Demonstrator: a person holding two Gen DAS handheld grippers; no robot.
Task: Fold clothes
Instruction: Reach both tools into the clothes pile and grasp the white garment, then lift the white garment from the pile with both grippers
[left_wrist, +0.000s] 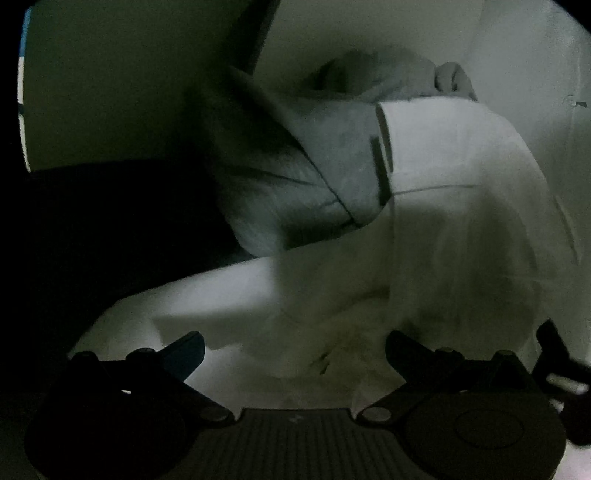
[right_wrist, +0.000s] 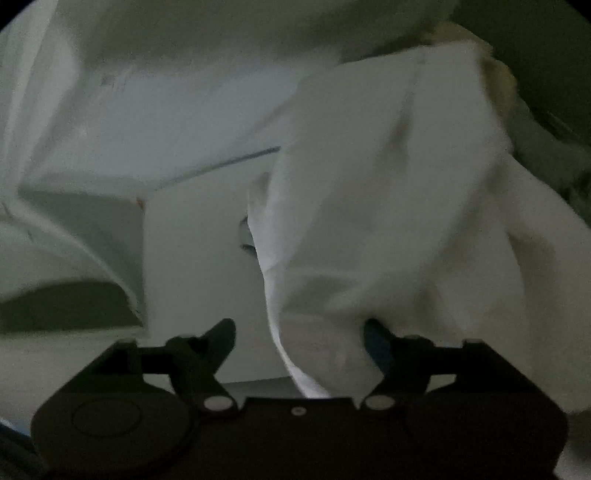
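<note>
I am holding both fingers wide, left (left_wrist: 293, 347) and right (right_wrist: 299, 341), gripping nothing; white cloth (right_wrist: 388, 221) is draping over the right pair, awaiting regrasp.

A white garment (right_wrist: 388, 206) – loose, creased, bunched in soft folds – drapes in a heap; a dark-edged cuff or hem (left_wrist: 384, 162) shows.

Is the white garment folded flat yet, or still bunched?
Still bunched: the white garment hangs in loose, rumpled drapes over the right gripper, no flat fold visible.
</note>
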